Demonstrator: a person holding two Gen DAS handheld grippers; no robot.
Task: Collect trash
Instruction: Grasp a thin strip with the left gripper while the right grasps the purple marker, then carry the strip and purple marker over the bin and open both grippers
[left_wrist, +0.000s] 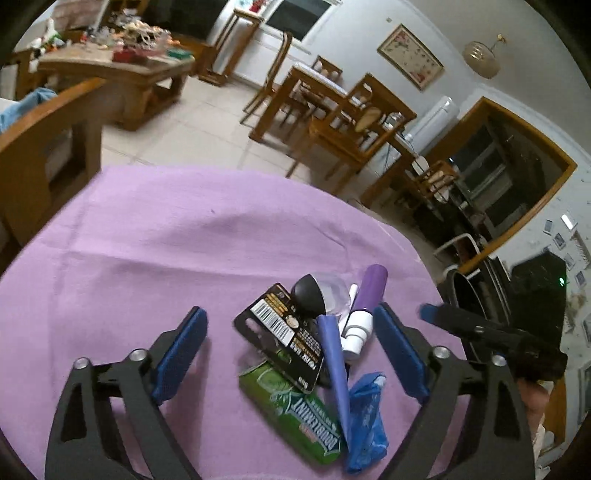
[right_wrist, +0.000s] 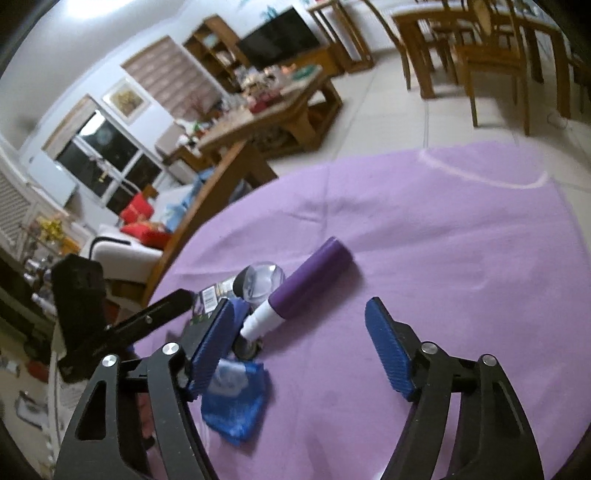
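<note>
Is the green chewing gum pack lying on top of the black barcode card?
No, the black barcode card overlaps the upper end of the green gum pack, so the card lies on top.

small trash heap (left_wrist: 317, 354) on purple cloth (left_wrist: 147, 240)

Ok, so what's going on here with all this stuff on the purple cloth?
A person is clearing trash with a handheld gripper in each hand. On the purple tablecloth lies a small pile: a green Doublemint gum pack, a black barcoded card, a crumpled blue plastic wrapper and a purple-and-white tube. The left gripper is open around the pile; the right gripper is open beside the tube. Neither holds anything.
</note>
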